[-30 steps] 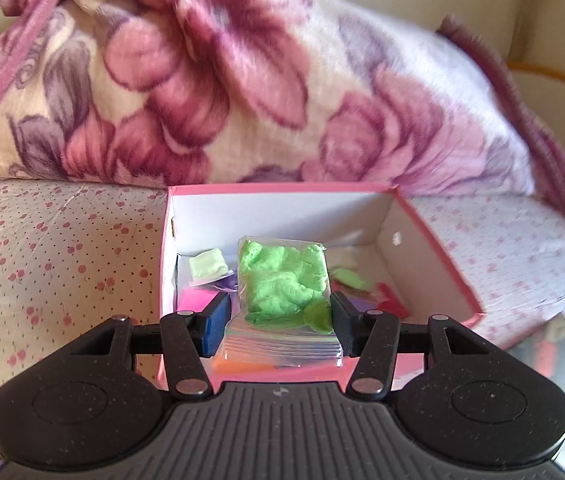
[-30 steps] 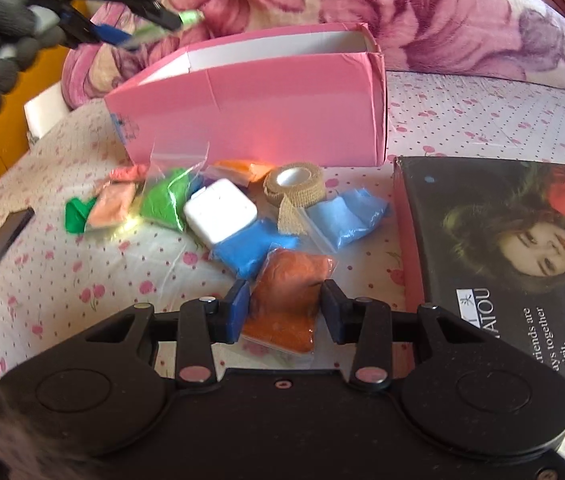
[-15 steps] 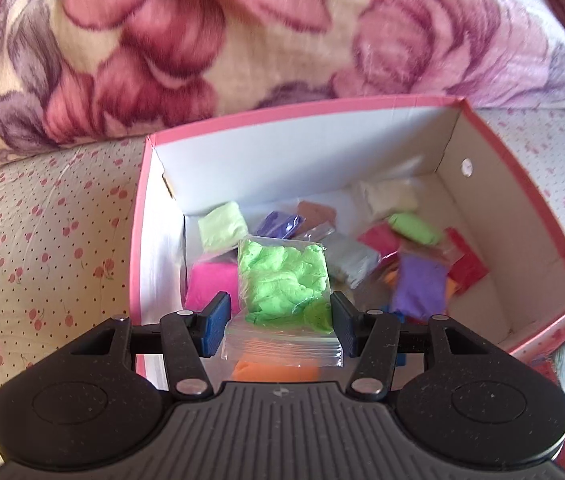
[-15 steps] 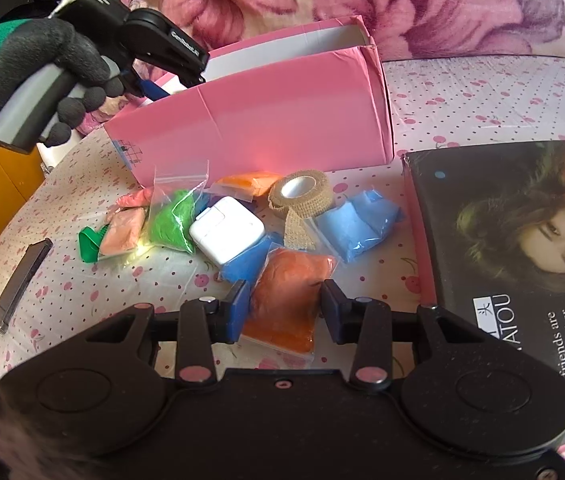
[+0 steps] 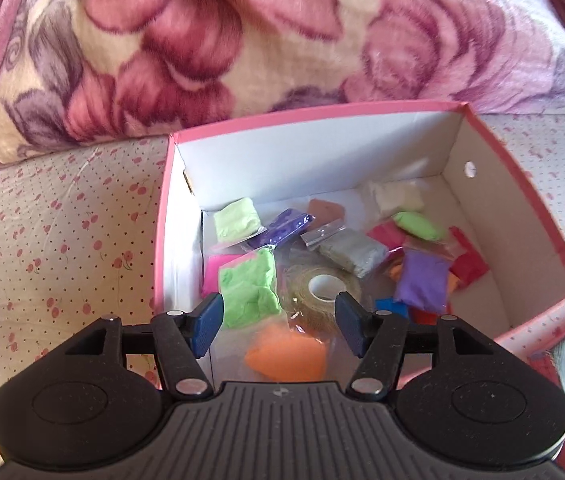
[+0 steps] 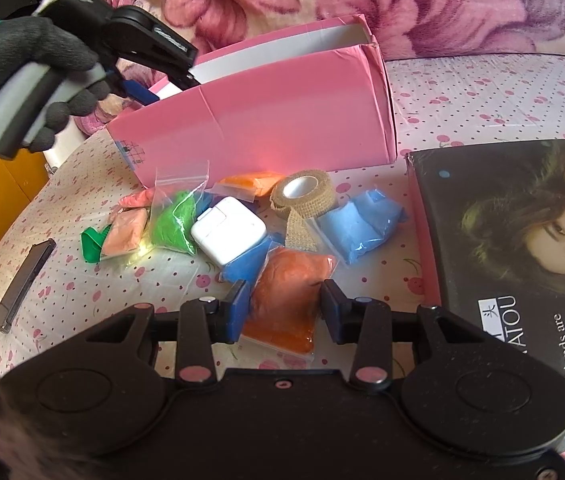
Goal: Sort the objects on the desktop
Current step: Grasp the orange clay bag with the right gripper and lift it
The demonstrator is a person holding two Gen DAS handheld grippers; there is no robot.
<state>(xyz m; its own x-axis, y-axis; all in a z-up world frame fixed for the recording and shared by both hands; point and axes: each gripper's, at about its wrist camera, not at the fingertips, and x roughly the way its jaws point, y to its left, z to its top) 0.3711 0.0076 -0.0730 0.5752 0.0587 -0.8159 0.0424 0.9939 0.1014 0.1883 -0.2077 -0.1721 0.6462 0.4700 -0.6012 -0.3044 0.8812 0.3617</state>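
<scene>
Left gripper (image 5: pixel 278 324): held over the open pink box (image 5: pixel 530 216), jaws spread wide with nothing between them; a gloved hand (image 6: pixel 30 76) grips its handle in the right wrist view
Right gripper (image 6: pixel 285 307): low over the bed, jaws parted on either side of an orange clay bag (image 6: pixel 286 300), pads not pressing it as far as can be seen
Light green clay bag (image 5: pixel 248 288): lying inside the box near its left wall, free of the jaws, beside a tan tape roll (image 5: pixel 324 286) and above an orange bag (image 5: pixel 286 354)
Box contents: many small clay bags, among them purple (image 5: pixel 422 280), grey (image 5: pixel 352 252) and pale green (image 5: pixel 238 220)
On the bed, in front of the box: white charger (image 6: pixel 228 234), second tan tape roll (image 6: pixel 302 194), light blue bag (image 6: pixel 356 226), green bag (image 6: pixel 172 222), peach bag (image 6: pixel 126 232)
Dark bar (image 6: pixel 22 284): apart at far left
Book with a face on its cover (image 6: pixel 522 264): right of the bags
</scene>
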